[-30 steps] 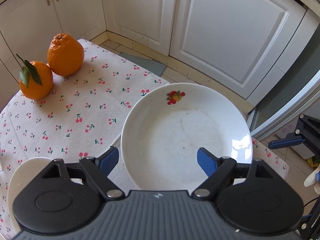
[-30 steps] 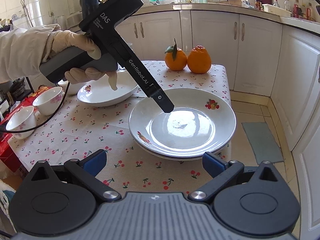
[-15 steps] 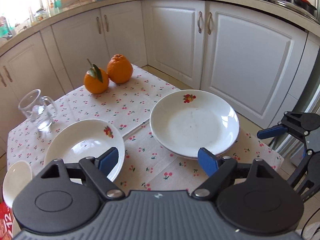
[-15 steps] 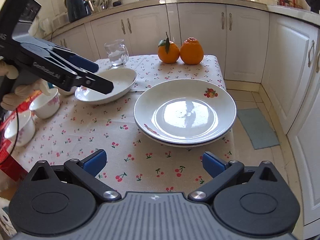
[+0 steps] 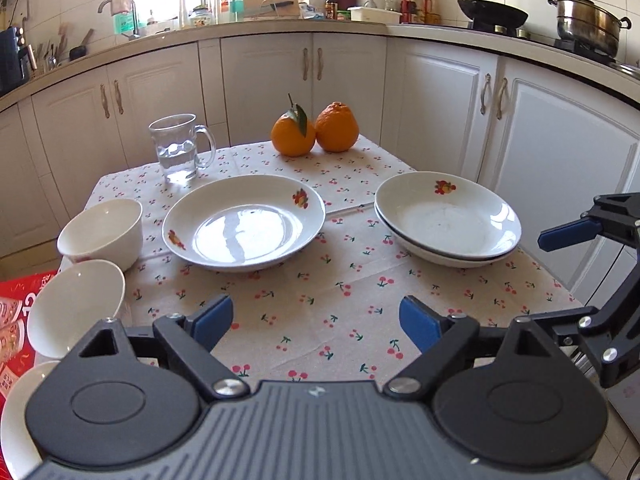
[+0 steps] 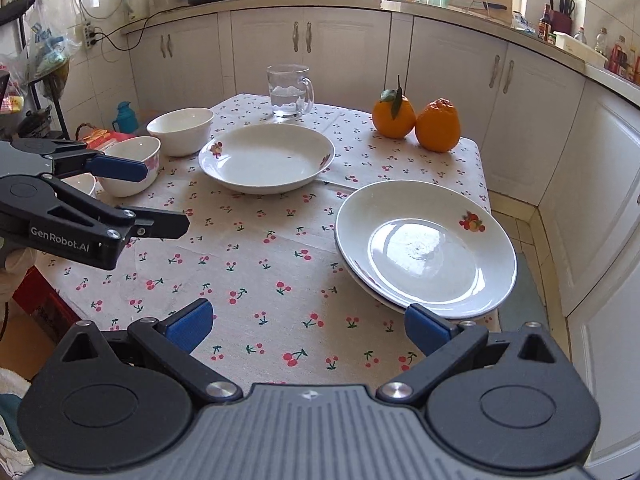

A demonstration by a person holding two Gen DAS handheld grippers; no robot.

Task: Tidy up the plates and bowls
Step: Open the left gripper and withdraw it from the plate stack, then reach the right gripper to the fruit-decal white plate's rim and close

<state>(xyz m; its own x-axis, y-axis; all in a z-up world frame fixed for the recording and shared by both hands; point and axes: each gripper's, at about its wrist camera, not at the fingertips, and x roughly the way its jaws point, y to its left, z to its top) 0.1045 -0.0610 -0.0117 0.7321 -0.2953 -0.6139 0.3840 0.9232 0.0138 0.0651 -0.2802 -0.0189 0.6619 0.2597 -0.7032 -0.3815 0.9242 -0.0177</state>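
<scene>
Two white plates lie stacked (image 5: 448,220) at the table's right edge, also in the right wrist view (image 6: 426,250). A single white plate (image 5: 244,222) with fruit prints lies mid-table, also in the right wrist view (image 6: 266,158). Three white bowls stand at the left: one upright (image 5: 102,232), one tilted (image 5: 74,310), one at the frame edge (image 5: 18,416). My left gripper (image 5: 316,320) is open and empty above the near tablecloth. My right gripper (image 6: 306,326) is open and empty, its right pad just before the stack's near rim.
A glass mug of water (image 5: 178,148) and two oranges (image 5: 314,130) stand at the table's far side. The cherry-print tablecloth (image 5: 328,300) covers the table. White cabinets ring the room. A red box (image 5: 16,312) sits low at the left.
My left gripper has pulled back from above the stacked plates and swung left toward the table's near side. The right gripper has shifted back slightly. Both stay open.
</scene>
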